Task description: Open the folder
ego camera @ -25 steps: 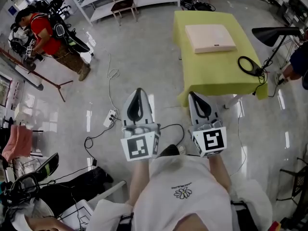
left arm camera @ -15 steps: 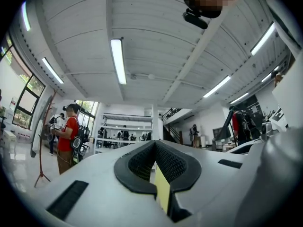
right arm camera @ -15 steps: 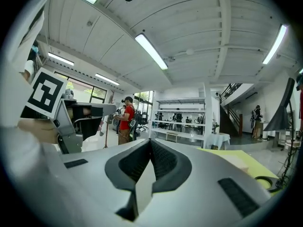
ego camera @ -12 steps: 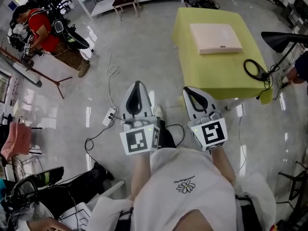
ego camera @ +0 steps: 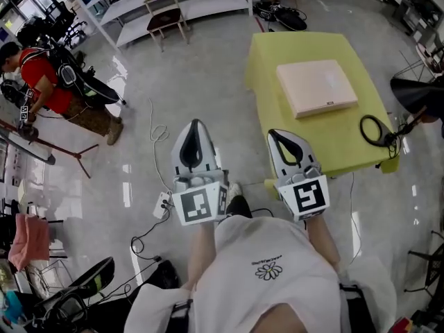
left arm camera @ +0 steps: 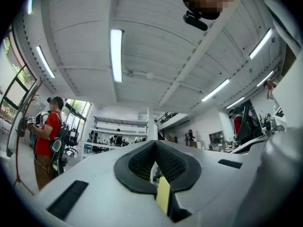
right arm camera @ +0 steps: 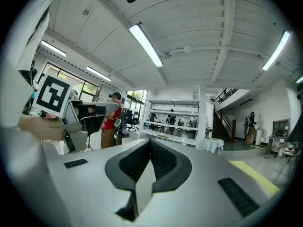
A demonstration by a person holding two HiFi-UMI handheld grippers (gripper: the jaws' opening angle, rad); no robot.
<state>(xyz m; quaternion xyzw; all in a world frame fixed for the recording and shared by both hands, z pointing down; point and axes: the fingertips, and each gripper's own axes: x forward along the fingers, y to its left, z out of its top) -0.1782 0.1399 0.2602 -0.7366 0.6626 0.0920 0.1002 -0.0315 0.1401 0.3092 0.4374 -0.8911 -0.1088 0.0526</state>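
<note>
The folder (ego camera: 317, 87) is a pale beige flat case, lying closed on a yellow-green table (ego camera: 277, 47) ahead and to the right in the head view. My left gripper (ego camera: 195, 125) is held out over the floor, left of the table and well short of the folder, jaws shut with nothing in them. Beside it, my right gripper (ego camera: 273, 134) hangs at the table's near left corner, also shut and empty. The left gripper view shows closed jaws (left arm camera: 154, 143) against the ceiling and far room. In the right gripper view the closed jaws (right arm camera: 150, 141) have a strip of the table (right arm camera: 253, 171) at right.
A black cable loop (ego camera: 374, 129) lies on the table's right side, with a black lamp (ego camera: 416, 92) beyond it. A power strip (ego camera: 163, 205) and cords lie on the floor near my feet. A person in red (ego camera: 41, 82) stands far left. A chair (ego camera: 163, 12) and shelves stand behind.
I have walked forward: the table and folder have come nearer and lower in the head view. Both grippers have stayed shut and side by side.
</note>
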